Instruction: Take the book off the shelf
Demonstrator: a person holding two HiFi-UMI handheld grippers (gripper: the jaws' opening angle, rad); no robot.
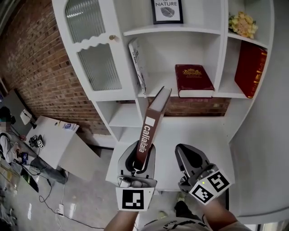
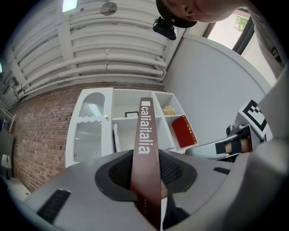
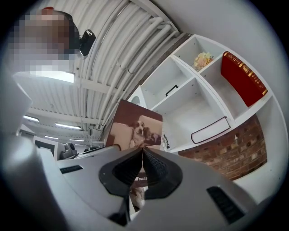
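The brown book [image 1: 153, 121] with white lettering on its spine is out of the white shelf unit [image 1: 180, 31] and held up, tilted, in front of it. My left gripper [image 1: 143, 159] is shut on the book's lower end, pads pressing both covers. In the left gripper view the book's spine [image 2: 144, 144] rises between the jaws of my left gripper [image 2: 145, 177]. My right gripper [image 1: 190, 157] hovers just right of the book, shut and holding nothing. In the right gripper view the book's cover [image 3: 134, 128], with a dog picture, shows beyond my right gripper [image 3: 142, 155].
A dark red book [image 1: 194, 79] lies flat on the middle shelf; a white book [image 1: 137, 65] leans at its left. A red book [image 1: 249, 67] stands in the right compartment under flowers [image 1: 243, 23]. A framed picture [image 1: 167, 10] is above. A glass cabinet door [image 1: 92, 58] is left.
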